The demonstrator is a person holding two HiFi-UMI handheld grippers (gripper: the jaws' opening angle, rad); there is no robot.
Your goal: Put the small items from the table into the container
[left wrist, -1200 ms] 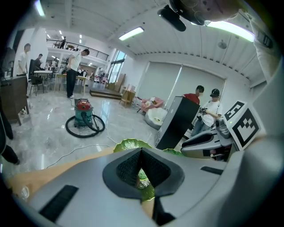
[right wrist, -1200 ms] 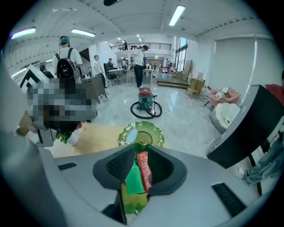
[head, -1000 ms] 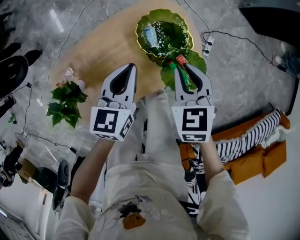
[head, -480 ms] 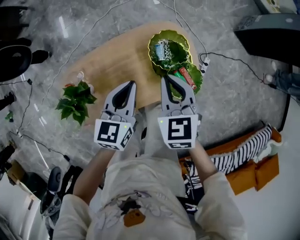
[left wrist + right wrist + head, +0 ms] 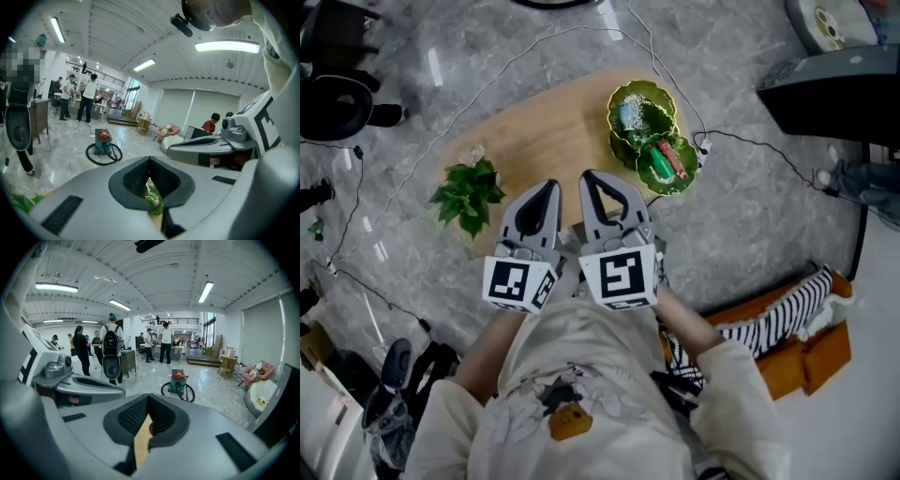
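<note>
Nearest, a person in a cream shirt (image 5: 581, 394) is holding 2 grippers close to the body, side by side, over the near edge of the wooden table (image 5: 544, 131). The left gripper (image 5: 550, 186) is pointing away with its jaws clenched tip to tip and nothing between them; in the left gripper view only green leaves are showing through the gap behind the tips. The right gripper (image 5: 586, 176), just beside it, is likewise clenched and carrying nothing, with bare wood showing through its gap.

Farther out on the left, a leafy plant (image 5: 469, 194) is sitting at the table's left edge, with a small clear glass thing (image 5: 475, 153) just beyond it. On the table's far right, 2 green leaf-shaped dishes are lying edge to edge. The nearer dish (image 5: 649, 178) is holding a red packet (image 5: 668, 157), and the farther dish (image 5: 614, 103) is holding a pale blue packet (image 5: 630, 112). Beyond them, a white cable (image 5: 750, 142) is trailing across the grey floor.
</note>
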